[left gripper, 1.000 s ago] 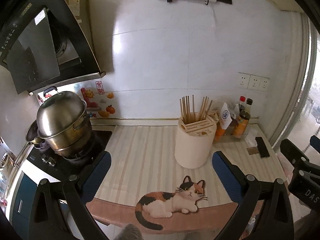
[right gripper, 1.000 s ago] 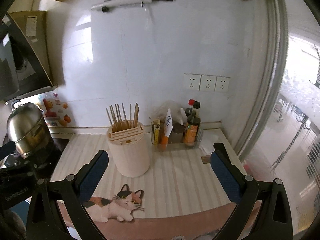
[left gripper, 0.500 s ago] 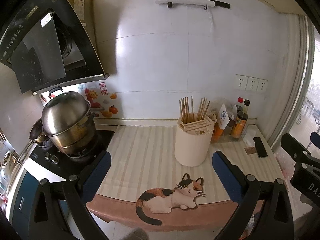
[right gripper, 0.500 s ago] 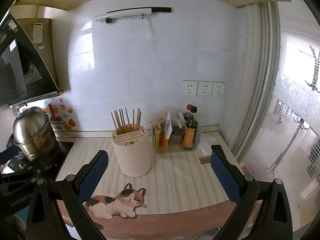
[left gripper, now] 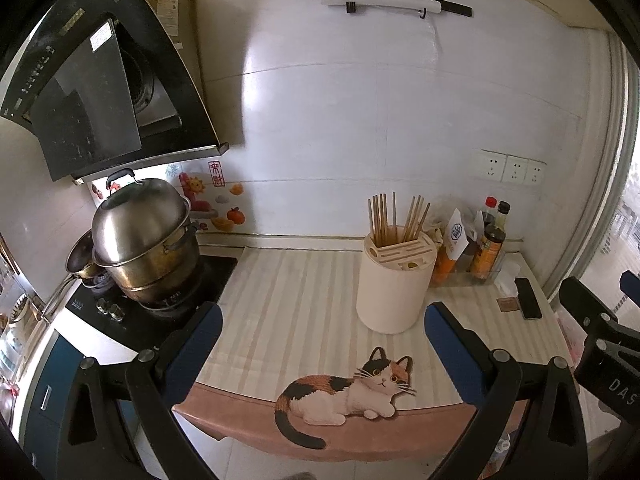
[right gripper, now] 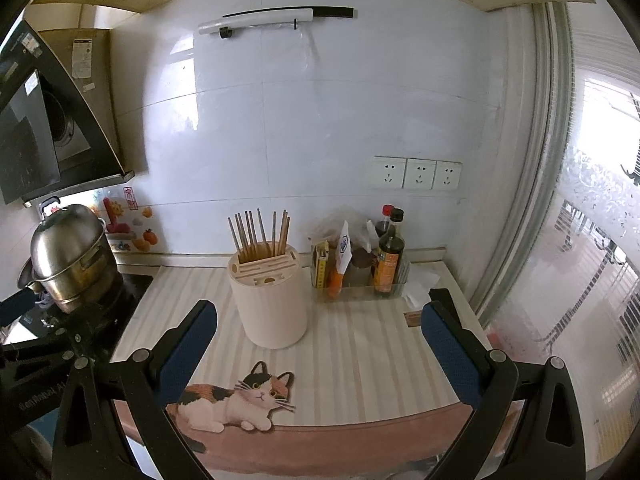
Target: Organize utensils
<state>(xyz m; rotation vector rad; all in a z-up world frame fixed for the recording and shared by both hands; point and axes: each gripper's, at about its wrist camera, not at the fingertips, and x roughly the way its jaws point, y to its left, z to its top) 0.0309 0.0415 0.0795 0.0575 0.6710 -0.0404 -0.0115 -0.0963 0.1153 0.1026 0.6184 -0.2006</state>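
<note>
A cream cylindrical utensil holder (left gripper: 394, 284) stands on the striped counter, with several wooden chopsticks (left gripper: 394, 216) upright in it. It also shows in the right wrist view (right gripper: 270, 300), chopsticks (right gripper: 260, 232) included. My left gripper (left gripper: 320, 328) is open and empty, held back from the counter's front edge. My right gripper (right gripper: 320, 328) is open and empty too, at a similar distance. The right gripper's body shows at the right edge of the left wrist view (left gripper: 600, 332).
A steel pot (left gripper: 144, 236) sits on the stove at left under a black range hood (left gripper: 92, 80). A clear tray of sauce bottles (right gripper: 384, 256) stands right of the holder. A phone (left gripper: 528, 304) lies near the right edge. A cat mat (left gripper: 348, 392) covers the front edge.
Both grippers have drawn back and risen from the counter; the holder and pot look smaller and more of the wall shows. Both stay open and empty.
</note>
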